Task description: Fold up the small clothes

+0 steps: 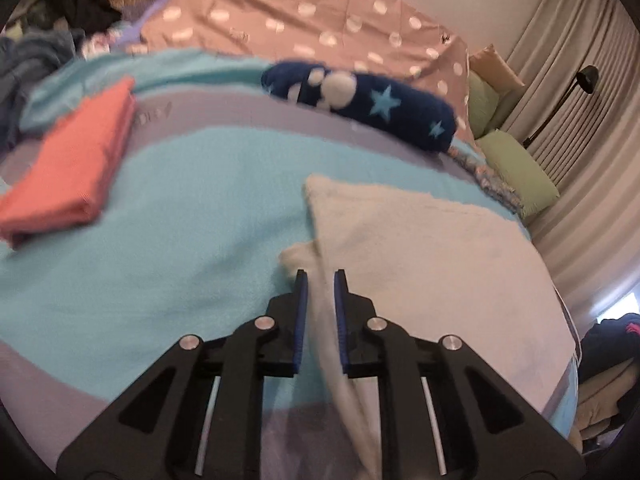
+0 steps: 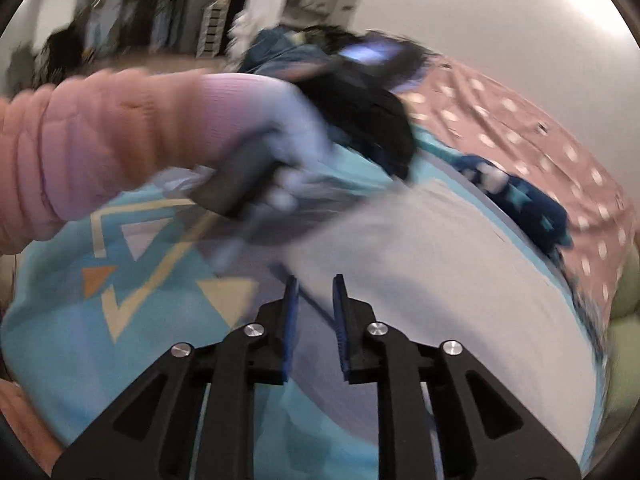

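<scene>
A white cloth [image 1: 420, 248] lies spread on the turquoise bed cover [image 1: 180, 220], right of centre in the left wrist view. My left gripper [image 1: 320, 274] is shut on its near left edge, and a strip of the cloth runs between the blue pads toward the camera. In the blurred right wrist view the same pale cloth [image 2: 420, 264] lies under my right gripper [image 2: 316, 280]. Its jaws stand a little apart with nothing between them. A gloved hand [image 2: 280, 120] with a pink sleeve [image 2: 100, 140] holds the other gripper at the upper left.
A folded coral cloth [image 1: 68, 168] lies at the left. A navy star-patterned item [image 1: 360, 100] sits behind, against a pink dotted duvet [image 1: 320, 20]. Green pillows [image 1: 516, 168], a lamp [image 1: 584, 76] and curtains are at the right. Dark clothes [image 1: 80, 4] are piled far left.
</scene>
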The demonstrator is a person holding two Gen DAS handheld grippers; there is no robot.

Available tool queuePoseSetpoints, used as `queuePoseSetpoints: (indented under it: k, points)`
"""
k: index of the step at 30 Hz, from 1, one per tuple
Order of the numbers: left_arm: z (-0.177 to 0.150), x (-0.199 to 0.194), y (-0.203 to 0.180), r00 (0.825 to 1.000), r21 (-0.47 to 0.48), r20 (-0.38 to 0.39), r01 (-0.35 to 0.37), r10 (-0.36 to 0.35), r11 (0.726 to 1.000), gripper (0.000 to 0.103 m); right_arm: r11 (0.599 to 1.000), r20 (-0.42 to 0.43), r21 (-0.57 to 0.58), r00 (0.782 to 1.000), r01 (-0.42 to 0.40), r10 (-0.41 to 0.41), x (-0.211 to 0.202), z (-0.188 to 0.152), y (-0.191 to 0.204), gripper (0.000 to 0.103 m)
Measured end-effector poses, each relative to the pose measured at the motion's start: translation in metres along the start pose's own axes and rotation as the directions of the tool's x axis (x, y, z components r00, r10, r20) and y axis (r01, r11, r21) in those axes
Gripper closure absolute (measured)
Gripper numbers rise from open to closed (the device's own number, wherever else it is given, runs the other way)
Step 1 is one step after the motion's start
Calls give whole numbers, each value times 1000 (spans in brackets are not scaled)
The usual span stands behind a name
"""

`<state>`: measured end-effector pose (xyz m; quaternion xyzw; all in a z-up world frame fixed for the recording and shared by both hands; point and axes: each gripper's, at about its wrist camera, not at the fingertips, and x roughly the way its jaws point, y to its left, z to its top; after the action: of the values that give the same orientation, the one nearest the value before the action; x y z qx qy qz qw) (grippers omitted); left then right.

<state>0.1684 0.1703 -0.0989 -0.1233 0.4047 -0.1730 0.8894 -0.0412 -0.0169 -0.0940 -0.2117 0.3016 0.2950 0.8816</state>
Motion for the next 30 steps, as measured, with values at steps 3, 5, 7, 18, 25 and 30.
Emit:
queuePoseSetpoints:
  k: [3,5,7,18,25,30]
  points:
    - [7,-26,-35,999,66,34,25,-27,998,78,980,13,195,999,36,-39,-34,-30,-60,80]
    - [6,-33,-67,997,123,30,66,-71,990,72,951,16,298,996,78,-86,-54,-51,-97,80]
    - [3,-27,-106,993,184,5,116,-119,976,68,885,20,443,986,141,-167,-86,-84,-144,79]
    - [-100,56,-344,860,451,-411,479,-302,753,63,446,-17,886,971,126,-240,-181,-271,-258,78]
    - [-171,83,-423,901,737,-423,403,-95,542,42,397,-5,911,965,113,-262,-189,-298,-284,72]
    - [-164,101,-432,933,761,-357,321,-50,563,84,417,17,905,974,80,-224,-182,-298,-295,71]
